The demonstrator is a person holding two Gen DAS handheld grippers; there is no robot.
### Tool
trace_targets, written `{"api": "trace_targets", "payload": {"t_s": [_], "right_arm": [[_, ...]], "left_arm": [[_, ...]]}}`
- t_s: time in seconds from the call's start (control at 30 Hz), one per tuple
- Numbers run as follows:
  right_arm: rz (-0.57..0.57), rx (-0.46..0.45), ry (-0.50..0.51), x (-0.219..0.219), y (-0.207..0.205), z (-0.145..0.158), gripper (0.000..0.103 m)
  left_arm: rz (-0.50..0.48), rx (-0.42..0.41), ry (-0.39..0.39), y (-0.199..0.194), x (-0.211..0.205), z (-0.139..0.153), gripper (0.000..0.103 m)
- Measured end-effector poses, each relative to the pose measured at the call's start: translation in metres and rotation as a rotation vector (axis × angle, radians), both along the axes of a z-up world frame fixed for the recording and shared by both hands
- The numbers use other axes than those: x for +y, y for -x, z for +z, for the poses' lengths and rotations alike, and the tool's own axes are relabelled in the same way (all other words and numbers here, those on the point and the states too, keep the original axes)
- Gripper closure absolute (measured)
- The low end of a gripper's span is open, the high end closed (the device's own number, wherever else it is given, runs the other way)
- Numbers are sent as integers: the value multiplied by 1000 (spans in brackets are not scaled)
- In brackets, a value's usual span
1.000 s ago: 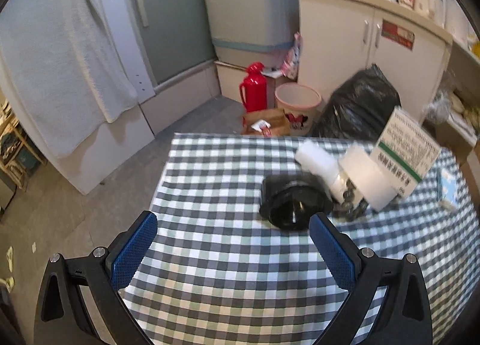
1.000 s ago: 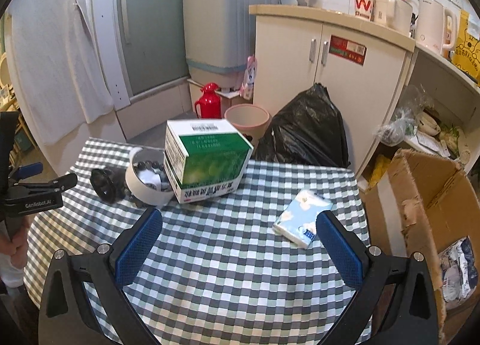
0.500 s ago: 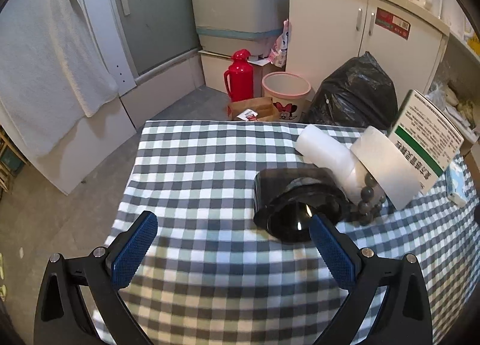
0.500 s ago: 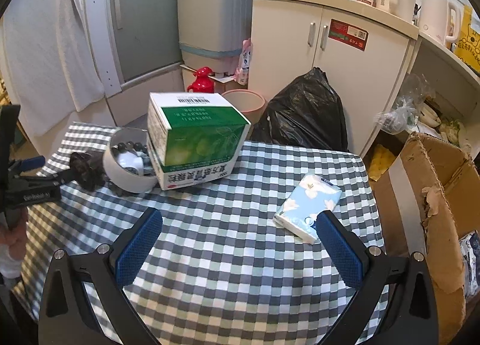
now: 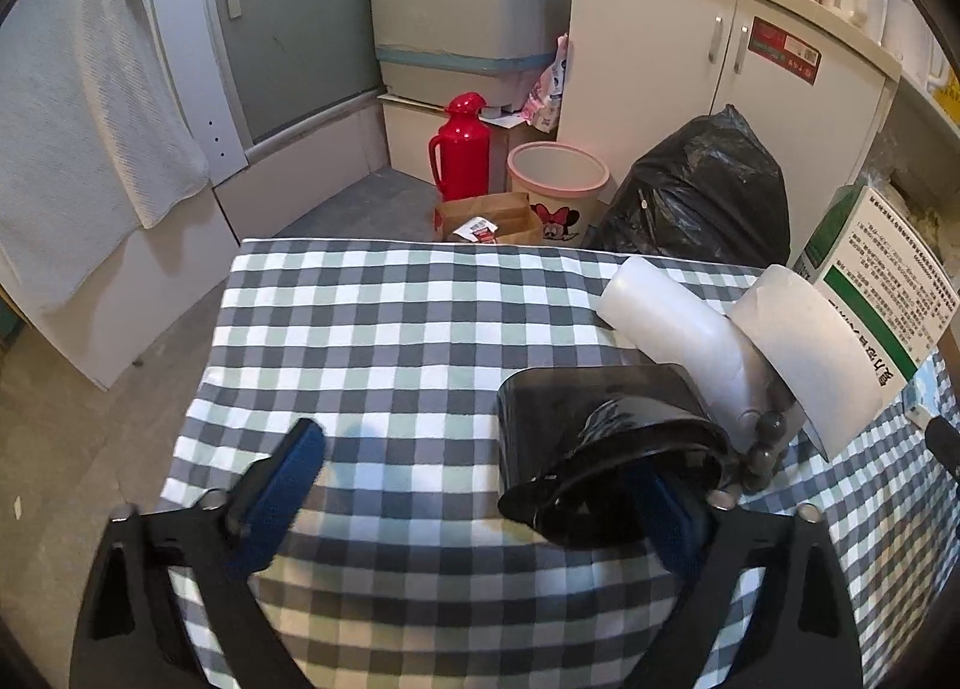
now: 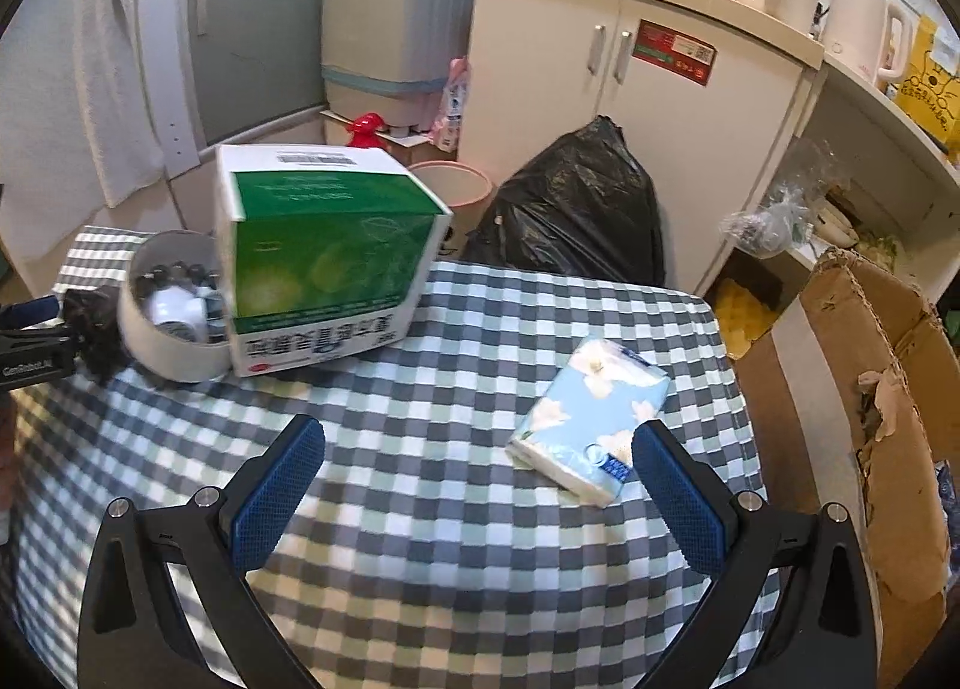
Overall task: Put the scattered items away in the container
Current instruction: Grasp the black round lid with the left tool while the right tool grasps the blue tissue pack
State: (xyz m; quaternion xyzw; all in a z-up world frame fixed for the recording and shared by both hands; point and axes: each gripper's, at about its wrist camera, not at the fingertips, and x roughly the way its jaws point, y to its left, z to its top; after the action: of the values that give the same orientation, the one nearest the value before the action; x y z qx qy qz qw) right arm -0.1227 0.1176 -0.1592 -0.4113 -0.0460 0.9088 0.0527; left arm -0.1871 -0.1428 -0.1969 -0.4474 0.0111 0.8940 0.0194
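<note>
Checked cloth (image 5: 390,329) in grey, green and white covers the table, with a fridge, a red flask (image 5: 459,146) and a black rubbish bag (image 5: 696,191) on the floor behind. From the left wrist view, a black plastic cup (image 5: 600,437) lies on its side, mouth toward the camera, touching a white roll (image 5: 666,329) and a white bowl (image 5: 810,353) tipped against a green-and-white box (image 5: 882,281). The left gripper (image 5: 480,485) is spread wide, its right finger (image 5: 666,515) reaching into the cup's mouth, its left finger on bare cloth.

From the right wrist view, the bowl holds dark beads (image 6: 174,272) and leans on the box. A pale blue tissue pack (image 6: 594,419) lies flat, well apart from them, near a torn cardboard carton (image 6: 870,389) off the table's edge. The right gripper (image 6: 480,485) hovers low, jaws wide and empty, its right finger just beside the pack.
</note>
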Motion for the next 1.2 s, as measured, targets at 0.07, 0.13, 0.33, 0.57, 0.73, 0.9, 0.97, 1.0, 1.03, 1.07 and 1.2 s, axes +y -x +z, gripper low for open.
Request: {"api": "trace_targets", "payload": {"t_s": [0.07, 0.13, 0.33, 0.57, 0.73, 0.9, 0.97, 1.0, 1.03, 1.07, 1.2], "right_arm": [[-11, -5, 2, 3, 4, -3, 0], [-21, -13, 0, 6, 8, -6, 0], [-73, -32, -33, 14, 15, -15, 0], [-102, -88, -74, 22, 31, -31, 0], [-107, -86, -7, 31, 35, -33, 0], [-74, -68, -2, 28, 34, -29, 24], [-58, -63, -2, 23, 33, -29, 39], [-54, -62, -12, 20, 32, -28, 40], [-52, -61, -15, 17, 31, -28, 41], [-49, -62, -10, 17, 30, -28, 41], [-37, -63, 15, 17, 22, -26, 43]], "left_arm": [[-5, 6, -14, 0, 0, -1, 20], [-12, 10, -29, 1, 0, -1, 31], [-2, 18, -28, -1, 1, 0, 87], [18, 35, -62, -7, -7, 4, 92], [28, 67, -72, -14, -9, 15, 92], [24, 95, -72, -23, -6, 28, 92], [22, 105, -69, -27, -4, 32, 92], [20, 109, -67, -29, -3, 34, 92], [17, 112, -65, -30, -1, 36, 92], [15, 115, -63, -31, 0, 38, 92], [16, 132, -55, -40, 2, 47, 92]]}}
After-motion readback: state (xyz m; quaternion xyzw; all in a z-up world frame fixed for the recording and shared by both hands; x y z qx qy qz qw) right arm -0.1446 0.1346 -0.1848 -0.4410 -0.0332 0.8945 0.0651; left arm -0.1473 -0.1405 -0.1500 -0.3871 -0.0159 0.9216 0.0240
